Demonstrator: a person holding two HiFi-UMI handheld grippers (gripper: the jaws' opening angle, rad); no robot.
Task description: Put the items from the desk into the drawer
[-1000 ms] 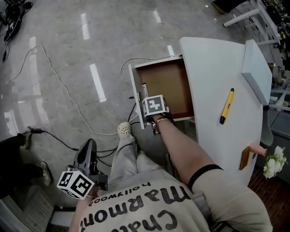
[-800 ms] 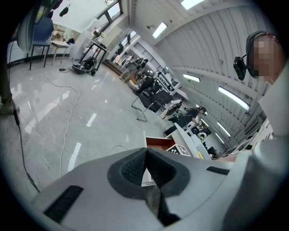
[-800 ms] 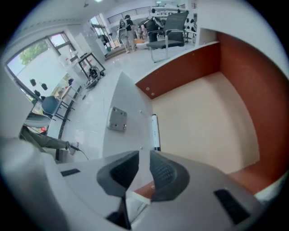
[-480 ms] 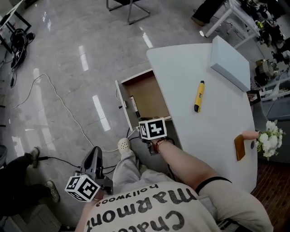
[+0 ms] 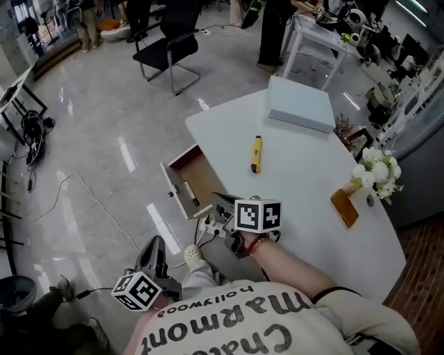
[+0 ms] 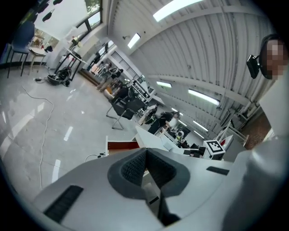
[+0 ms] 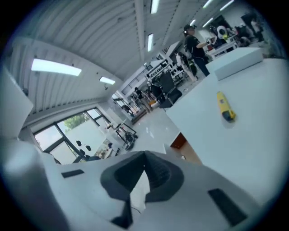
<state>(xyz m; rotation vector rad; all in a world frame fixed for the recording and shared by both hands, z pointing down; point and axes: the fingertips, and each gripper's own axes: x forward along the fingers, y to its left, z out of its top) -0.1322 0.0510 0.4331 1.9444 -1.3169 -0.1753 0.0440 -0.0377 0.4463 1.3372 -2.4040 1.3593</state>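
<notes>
Now right tongs back outside drawer

Glossy grey floor, black chair, ribbed ceiling with strip lights, large windows.

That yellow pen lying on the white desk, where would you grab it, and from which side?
Take the yellow pen at the middle of its body, the right claw coming straight down and closing across its narrow width. It lies flat on the desk, long and slim, with bare surface along both sides.
</notes>
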